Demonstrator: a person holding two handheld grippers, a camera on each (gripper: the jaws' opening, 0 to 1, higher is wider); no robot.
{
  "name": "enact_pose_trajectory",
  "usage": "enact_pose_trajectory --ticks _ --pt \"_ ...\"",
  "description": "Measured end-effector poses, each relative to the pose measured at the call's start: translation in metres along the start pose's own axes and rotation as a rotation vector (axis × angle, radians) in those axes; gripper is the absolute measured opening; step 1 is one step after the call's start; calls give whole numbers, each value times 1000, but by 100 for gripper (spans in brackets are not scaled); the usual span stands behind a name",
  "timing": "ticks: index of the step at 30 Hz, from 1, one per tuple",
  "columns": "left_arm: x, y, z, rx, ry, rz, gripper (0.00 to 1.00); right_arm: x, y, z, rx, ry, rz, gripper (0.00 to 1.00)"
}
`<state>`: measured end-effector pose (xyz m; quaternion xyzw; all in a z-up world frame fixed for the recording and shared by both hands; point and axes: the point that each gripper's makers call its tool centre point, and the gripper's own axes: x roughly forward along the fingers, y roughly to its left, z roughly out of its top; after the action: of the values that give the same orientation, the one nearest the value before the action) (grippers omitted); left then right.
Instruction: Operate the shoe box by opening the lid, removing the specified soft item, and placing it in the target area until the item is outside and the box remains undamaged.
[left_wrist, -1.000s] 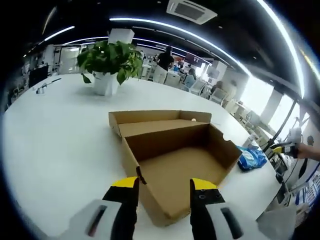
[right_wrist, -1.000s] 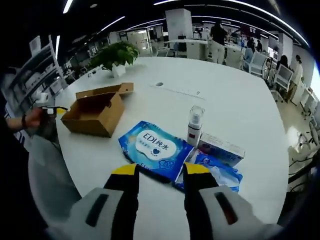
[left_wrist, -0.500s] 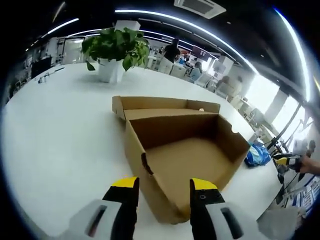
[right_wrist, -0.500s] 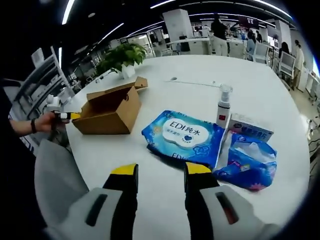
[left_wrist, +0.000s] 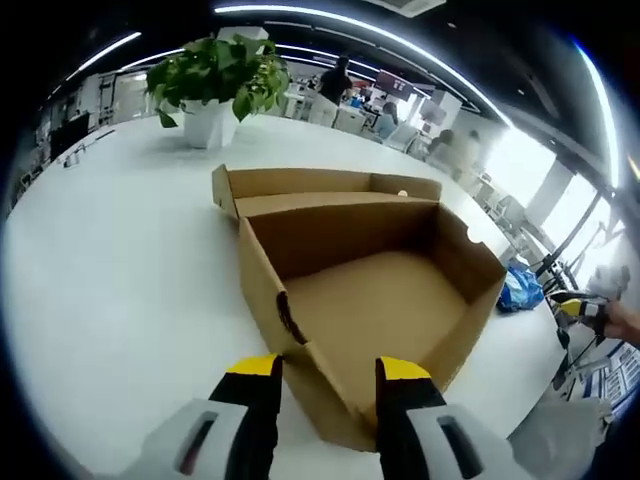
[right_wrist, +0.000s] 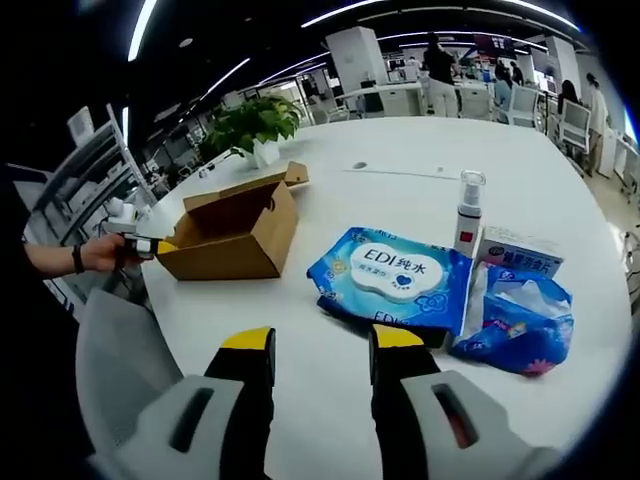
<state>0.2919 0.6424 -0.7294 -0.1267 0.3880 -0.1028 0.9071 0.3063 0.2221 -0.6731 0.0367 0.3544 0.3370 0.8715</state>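
Shoe box (left_wrist: 370, 300), lid folded back, interior bare; light, thin cardboard that would crease under a hard pinch, so I would take its wall edge gently. My left gripper (left_wrist: 320, 372) stands open, straddling the near corner, perhaps touching. Wipes pack (right_wrist: 395, 278), soft and slippery, lies on the table (right_wrist: 330, 370) before my open, empty right gripper (right_wrist: 318, 345).

Long white ceiling light strips (left_wrist: 330, 22) light both views brightly and evenly, and bend into arcs under strong fisheye distortion. In the left gripper view, a window (left_wrist: 515, 165) beyond the open brown cardboard shoe box (left_wrist: 360, 290) is blown out. Shadows on the glossy white desk (right_wrist: 400, 180) are faint. People behind the box look blurred.
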Motion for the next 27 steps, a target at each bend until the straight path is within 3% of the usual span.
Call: enact_pose_trajectory --ticks 12,19,21,27 --pt "-2 0 -2 61 39 -14 35 6 17 7 23 -44 24 35" --pt "-5 4 -3 144 65 -26 30 14 26 16 34 -59 44 35" --pt "-7 5 -3 185 78 -27 29 17 28 19 36 -61 48 35" --pt "-9 5 -6 200 84 -54 27 30 34 34 35 -73 66 36"
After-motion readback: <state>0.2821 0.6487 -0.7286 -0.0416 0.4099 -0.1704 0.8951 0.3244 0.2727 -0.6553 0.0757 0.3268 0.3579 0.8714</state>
